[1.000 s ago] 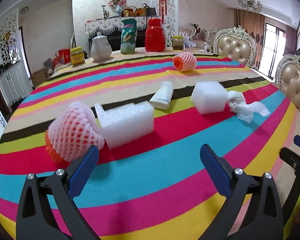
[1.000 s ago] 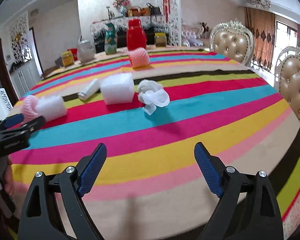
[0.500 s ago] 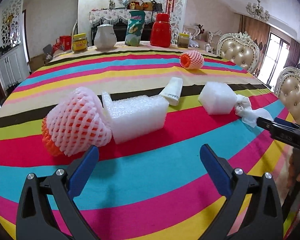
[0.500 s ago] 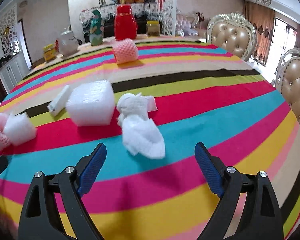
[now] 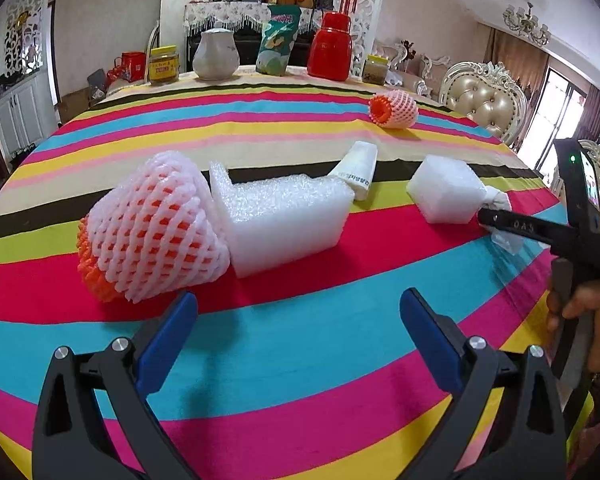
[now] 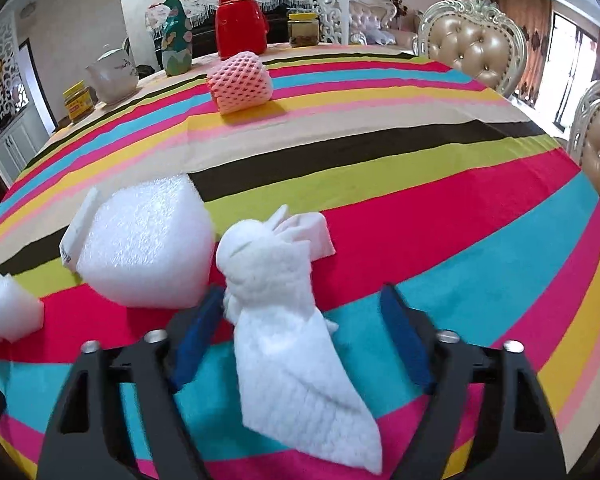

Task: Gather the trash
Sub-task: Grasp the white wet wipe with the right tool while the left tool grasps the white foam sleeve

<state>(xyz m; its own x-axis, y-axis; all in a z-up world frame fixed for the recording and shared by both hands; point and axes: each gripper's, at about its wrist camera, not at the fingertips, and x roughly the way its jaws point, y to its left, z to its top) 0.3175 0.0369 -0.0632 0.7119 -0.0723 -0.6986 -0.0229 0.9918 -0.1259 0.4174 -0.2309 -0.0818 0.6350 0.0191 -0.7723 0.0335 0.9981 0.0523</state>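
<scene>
Collection barely begun: right gripper (image 6: 304,336), jaws spread, straddles the crumpled tissue (image 6: 296,320) without clamping it, foam block (image 6: 148,248) at its ten o'clock; left gripper (image 5: 298,332) unclenched and empty, net sleeve (image 5: 152,228) at eleven o'clock, uncollected.

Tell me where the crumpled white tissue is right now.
In the right wrist view the crumpled white tissue lies on the striped tablecloth, between the open fingers of the right hand-held gripper, just right of the white foam block.

White tissue (image 6: 284,320) on a rainbow-striped tablecloth (image 6: 420,168); pink-and-orange foam net (image 5: 152,232).
</scene>
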